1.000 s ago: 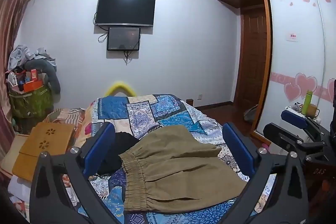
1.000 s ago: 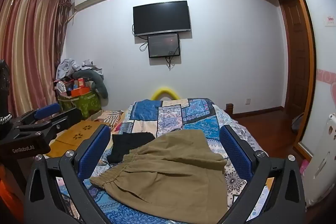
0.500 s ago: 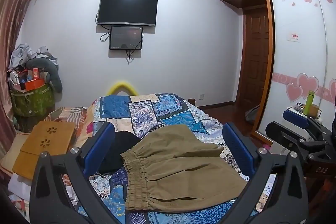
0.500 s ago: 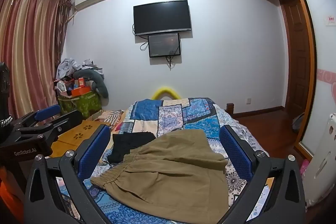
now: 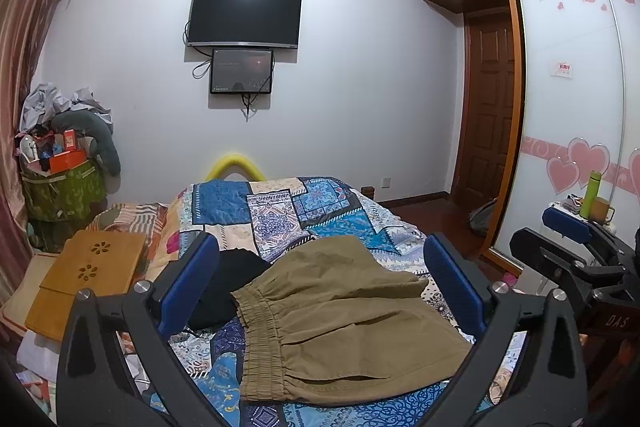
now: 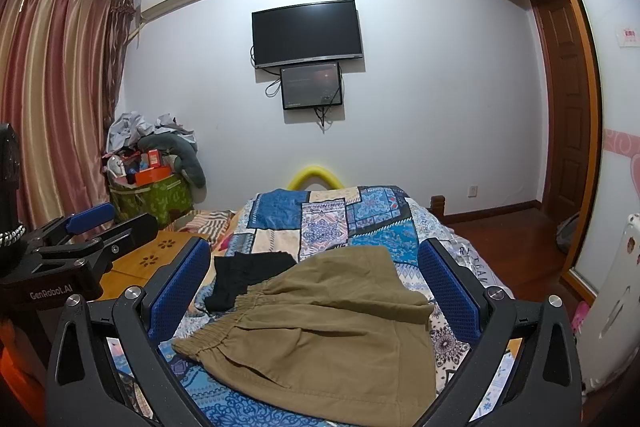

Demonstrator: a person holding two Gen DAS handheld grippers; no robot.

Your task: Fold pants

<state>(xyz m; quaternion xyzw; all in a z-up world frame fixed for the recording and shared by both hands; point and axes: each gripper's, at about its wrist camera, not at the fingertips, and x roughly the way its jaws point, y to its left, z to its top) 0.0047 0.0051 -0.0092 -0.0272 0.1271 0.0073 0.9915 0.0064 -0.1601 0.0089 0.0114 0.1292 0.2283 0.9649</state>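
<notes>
left gripper (image 5: pixel 320 291) and right gripper (image 6: pixel 316 287) level (jaws wide), above khaki pants (image 5: pixel 340 323)

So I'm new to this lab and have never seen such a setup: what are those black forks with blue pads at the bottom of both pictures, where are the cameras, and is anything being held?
No robot arm here: a person holds one two-finger gripper in each hand, and each gripper carries a wide-angle camera looking forward along its fingers. The left gripper frames its own picture; the right gripper frames the other. Each also peeks into the other's view at the side. The blue pads are the fingertips. Both stand wide open, above the cloth, holding nothing. Ahead lies a bed with a patchwork quilt. On it are khaki pants with an elastic waistband, loosely spread, one part draped over another. Beside them lies a black garment, partly under the khaki cloth.
</notes>
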